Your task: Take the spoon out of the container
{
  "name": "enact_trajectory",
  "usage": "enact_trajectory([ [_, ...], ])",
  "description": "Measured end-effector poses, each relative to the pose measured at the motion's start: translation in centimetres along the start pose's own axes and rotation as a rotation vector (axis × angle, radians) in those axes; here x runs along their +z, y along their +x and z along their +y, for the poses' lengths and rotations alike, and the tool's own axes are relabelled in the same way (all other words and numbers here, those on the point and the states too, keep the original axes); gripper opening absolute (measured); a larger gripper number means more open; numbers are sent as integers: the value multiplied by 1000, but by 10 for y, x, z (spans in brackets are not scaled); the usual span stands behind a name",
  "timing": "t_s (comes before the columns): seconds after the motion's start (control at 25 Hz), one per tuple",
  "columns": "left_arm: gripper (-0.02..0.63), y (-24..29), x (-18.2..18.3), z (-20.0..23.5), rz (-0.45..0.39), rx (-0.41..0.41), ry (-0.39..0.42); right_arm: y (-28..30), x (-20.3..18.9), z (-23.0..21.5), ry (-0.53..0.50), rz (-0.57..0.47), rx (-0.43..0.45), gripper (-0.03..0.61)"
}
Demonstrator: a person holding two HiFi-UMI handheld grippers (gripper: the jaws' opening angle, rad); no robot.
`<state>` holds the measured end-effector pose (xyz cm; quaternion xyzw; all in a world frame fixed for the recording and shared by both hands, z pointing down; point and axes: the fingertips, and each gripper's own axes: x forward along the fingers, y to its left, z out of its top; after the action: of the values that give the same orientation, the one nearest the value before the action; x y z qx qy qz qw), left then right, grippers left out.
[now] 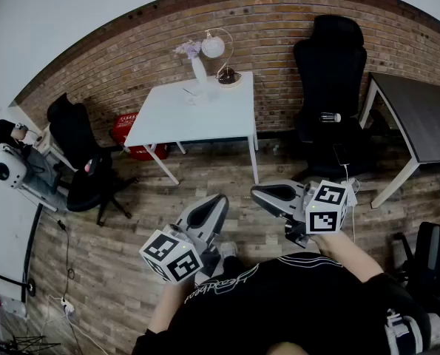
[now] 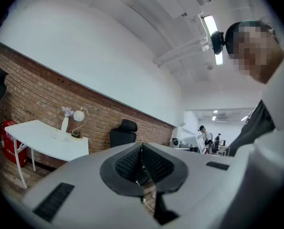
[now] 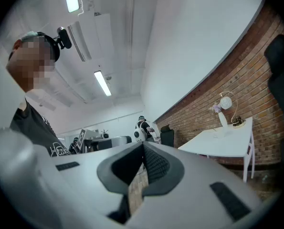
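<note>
The white table (image 1: 168,120) stands a few steps ahead of me by the brick wall. On its far edge are a white vase with flowers (image 1: 197,66), a globe lamp (image 1: 215,47) and a small clear container (image 1: 197,92). No spoon can be made out at this distance. Both grippers are held low, close to my body and far short of the table. My left gripper (image 1: 218,199) (image 2: 142,147) is shut with nothing in it. My right gripper (image 1: 256,191) (image 3: 143,146) also has its jaws together and empty.
A tall black office chair (image 1: 329,72) stands right of the white table, with a dark table (image 1: 421,113) beyond it. Another black chair (image 1: 79,154) and a red crate (image 1: 128,133) are on the left. Wooden floor (image 1: 205,176) lies between me and the table. A person (image 1: 5,154) is at the far left.
</note>
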<state>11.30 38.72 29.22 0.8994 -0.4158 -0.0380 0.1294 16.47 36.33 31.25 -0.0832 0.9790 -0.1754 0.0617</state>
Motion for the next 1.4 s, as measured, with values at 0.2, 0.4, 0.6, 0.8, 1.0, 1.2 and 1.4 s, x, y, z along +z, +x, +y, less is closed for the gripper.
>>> enact_trajectory([
  [0.2, 8, 8, -4, -5, 9, -1, -11, -6, 2, 0, -4, 0, 0, -3],
  [0.4, 8, 18, -8, -5, 31, 6, -19, -12, -3, -8, 10, 26, -22, -3],
  [0.6, 8, 21, -13, 14, 45, 38, -47, -6, -16, -23, 41, 56, -26, -3],
  [0.8, 8, 33, -23, 42, 46, 55, -88, 3, -30, -49, 76, 75, -38, -3],
  [1.0, 8, 56, -23, 78, 62, 35, -88, 20, -22, -88, 82, 63, -62, -3],
  [1.2, 8, 84, -10, 131, 72, 5, -94, 49, -8, -136, 79, 59, -93, -3],
  [1.4, 8, 122, 3, 209, 89, -13, -101, 98, 3, -204, 85, 82, -120, -3],
])
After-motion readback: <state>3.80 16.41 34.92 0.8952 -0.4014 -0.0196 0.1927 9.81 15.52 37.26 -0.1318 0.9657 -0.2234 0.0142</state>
